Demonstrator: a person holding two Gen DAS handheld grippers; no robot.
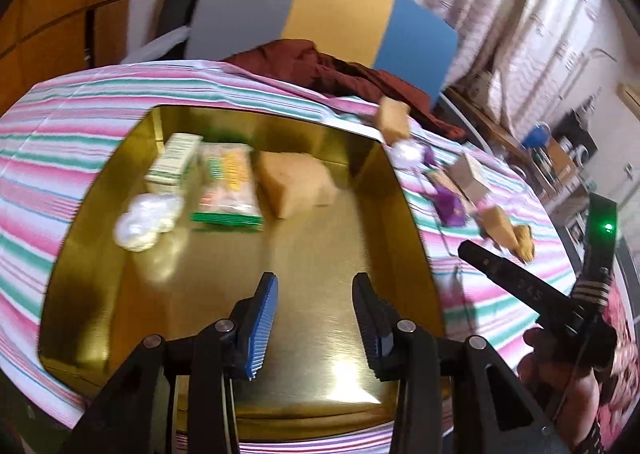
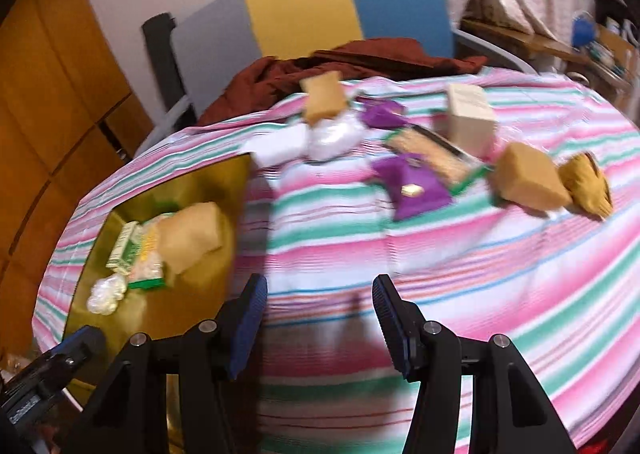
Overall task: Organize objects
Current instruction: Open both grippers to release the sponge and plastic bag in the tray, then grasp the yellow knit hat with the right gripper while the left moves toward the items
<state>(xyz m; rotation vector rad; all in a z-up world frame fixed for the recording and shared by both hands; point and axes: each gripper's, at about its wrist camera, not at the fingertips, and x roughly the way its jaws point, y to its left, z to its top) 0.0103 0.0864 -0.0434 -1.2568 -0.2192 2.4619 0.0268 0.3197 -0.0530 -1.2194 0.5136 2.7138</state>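
A gold tray [image 1: 328, 294] [image 2: 120, 310] lies on the striped cloth and holds a green-and-white box [image 1: 174, 162], a snack packet [image 1: 228, 186], a tan block [image 1: 298, 182] and a white wad [image 1: 146, 220]. My left gripper [image 1: 316, 324] hovers over the tray's near half, open, nothing between its blue pads. My right gripper [image 2: 318, 324] is open over bare cloth, just right of the tray. Further right lie a purple pouch [image 2: 416, 184], a cracker packet [image 2: 432, 158], a cream box [image 2: 470, 120], a tan wedge [image 2: 528, 180] and a mustard bundle [image 2: 588, 184].
A chair [image 2: 304, 10] with grey, yellow and blue panels stands behind the table, a dark red cloth [image 2: 320, 66] draped on it. A tan sponge [image 2: 322, 98] and a white bag [image 2: 336, 138] lie near the far edge. Wooden cabinets [image 2: 48, 94] stand at the left.
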